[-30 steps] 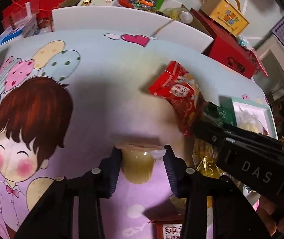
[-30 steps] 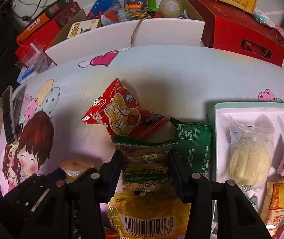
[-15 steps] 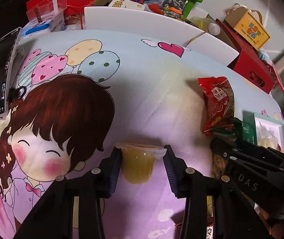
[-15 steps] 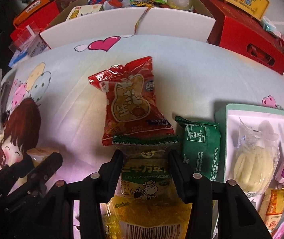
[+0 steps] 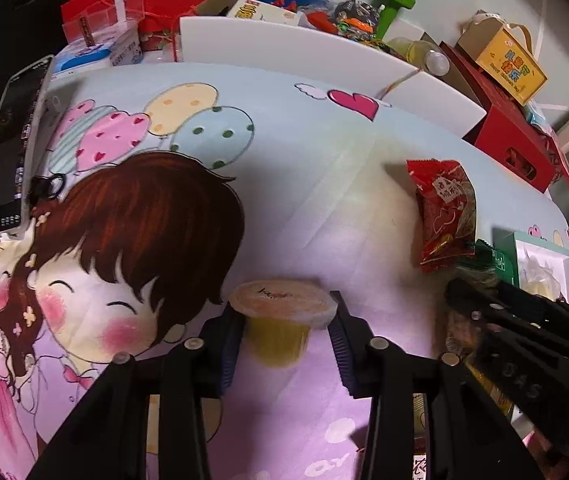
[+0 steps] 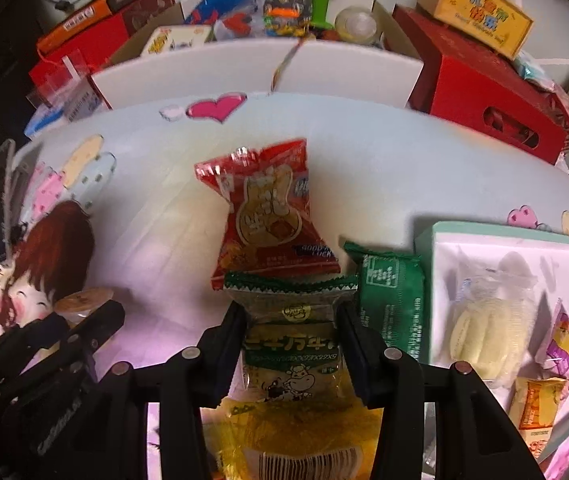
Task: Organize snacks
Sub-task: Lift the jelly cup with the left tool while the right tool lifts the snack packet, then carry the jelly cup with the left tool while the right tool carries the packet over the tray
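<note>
The left gripper has its 2 fingers closed on a yellow jelly cup, pads against the cup's sides under the sealed lid, with the cartoon tablecloth below it. The right gripper pinches a green-topped snack packet between its 2 fingers, and a yellow wrapper with a barcode lies under that packet. Just ahead of the packet, touching its serrated top edge, lies a red peanut packet; a dark green packet sits just beside the right finger, between it and the mint-rimmed tray. The tray already holds a clear bag of pale pieces and 2 smaller sachets (orange and purple, near the right edge). In the right wrist view the left gripper shows low at the left, both tools pointing the same way and side by side, well apart from each other. The far edge of the cloth is walled in by a white box, a red carton and a yellow gift box; a phone lies along the left edge. Bare cloth lies open between the cup and the red peanut packet.
</note>
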Demonstrator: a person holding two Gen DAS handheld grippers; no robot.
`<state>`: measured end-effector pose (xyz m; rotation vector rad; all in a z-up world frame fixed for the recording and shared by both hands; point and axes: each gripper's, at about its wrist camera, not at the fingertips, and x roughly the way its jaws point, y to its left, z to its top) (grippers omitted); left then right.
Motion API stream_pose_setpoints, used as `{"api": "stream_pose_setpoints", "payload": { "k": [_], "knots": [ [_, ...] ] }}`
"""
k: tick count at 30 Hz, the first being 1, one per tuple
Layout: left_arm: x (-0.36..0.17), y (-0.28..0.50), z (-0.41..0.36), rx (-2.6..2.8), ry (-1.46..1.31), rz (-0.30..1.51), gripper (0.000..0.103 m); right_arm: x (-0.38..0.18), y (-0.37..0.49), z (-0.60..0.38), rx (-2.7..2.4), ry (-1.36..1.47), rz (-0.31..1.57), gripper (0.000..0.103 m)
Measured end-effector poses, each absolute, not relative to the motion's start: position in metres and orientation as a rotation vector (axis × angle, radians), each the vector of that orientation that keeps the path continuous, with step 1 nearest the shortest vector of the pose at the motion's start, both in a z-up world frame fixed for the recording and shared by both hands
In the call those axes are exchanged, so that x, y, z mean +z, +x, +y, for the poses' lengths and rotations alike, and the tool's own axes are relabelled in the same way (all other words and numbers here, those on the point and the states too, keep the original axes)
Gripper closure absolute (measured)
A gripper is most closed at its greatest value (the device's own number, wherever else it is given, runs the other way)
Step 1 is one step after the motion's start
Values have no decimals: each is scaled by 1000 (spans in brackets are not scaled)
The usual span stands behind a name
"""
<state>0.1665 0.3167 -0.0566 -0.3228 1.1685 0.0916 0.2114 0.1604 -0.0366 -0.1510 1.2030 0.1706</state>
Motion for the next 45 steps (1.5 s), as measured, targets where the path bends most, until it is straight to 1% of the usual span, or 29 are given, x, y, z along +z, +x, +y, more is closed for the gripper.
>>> {"api": "stream_pose_setpoints", "payload": {
  "k": [8,23,29,35,45],
  "knots": [
    [-45,160,320,84,-335,1144,65,1,200,160,178,-121,1118,55],
    [-22,156,316,80,-316,1092,65,33,188,157,170,-121,1019,55],
    [-18,154,313,81,-303,1093,65,31,175,145,143,-121,1024,55],
    [-10,149,303,78,-261,1088,65,24,159,117,112,-61,1036,55],
    [4,142,260,37,-186,1088,65,28,136,65,16,19,1006,55]
  ]
}}
